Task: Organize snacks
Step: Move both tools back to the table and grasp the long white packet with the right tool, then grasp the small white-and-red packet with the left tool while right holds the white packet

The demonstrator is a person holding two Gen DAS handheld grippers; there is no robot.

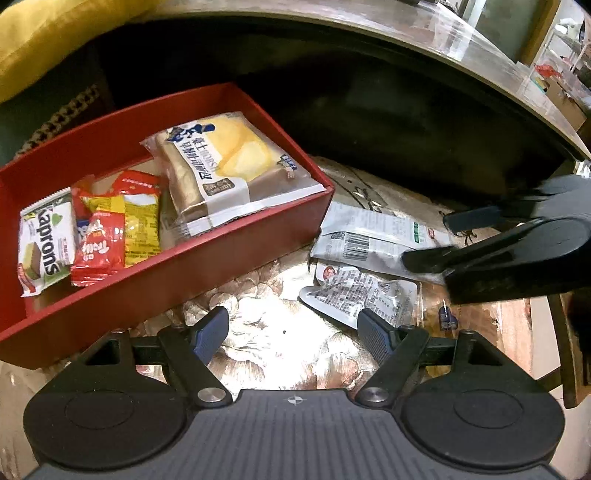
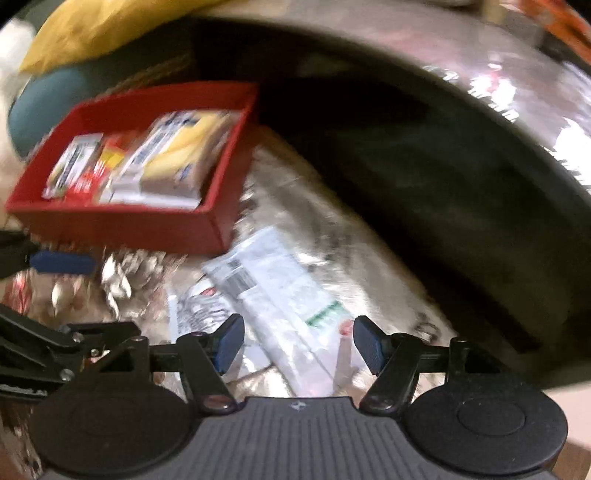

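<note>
A red box (image 1: 229,240) stands at the left and holds a bread packet (image 1: 229,166), a Kaprons wafer packet (image 1: 44,240) and small red and yellow packets (image 1: 98,247). To its right, a long white packet (image 1: 369,232) and a silvery packet (image 1: 354,291) lie on the cloth. My left gripper (image 1: 291,332) is open above bare cloth, its right finger near the silvery packet. My right gripper (image 1: 426,240) hovers at the white packet's right end. In the blurred right wrist view it (image 2: 298,341) is open, with the white packet (image 2: 280,288) beneath and between its fingers, apart from them.
A shiny flower-patterned cloth (image 1: 280,362) covers the surface. A curved tabletop edge (image 1: 406,44) arches over a dark gap behind the box. A yellow cushion (image 1: 48,33) lies at the back left. The left gripper's blue finger (image 2: 62,263) shows beside the red box (image 2: 129,225).
</note>
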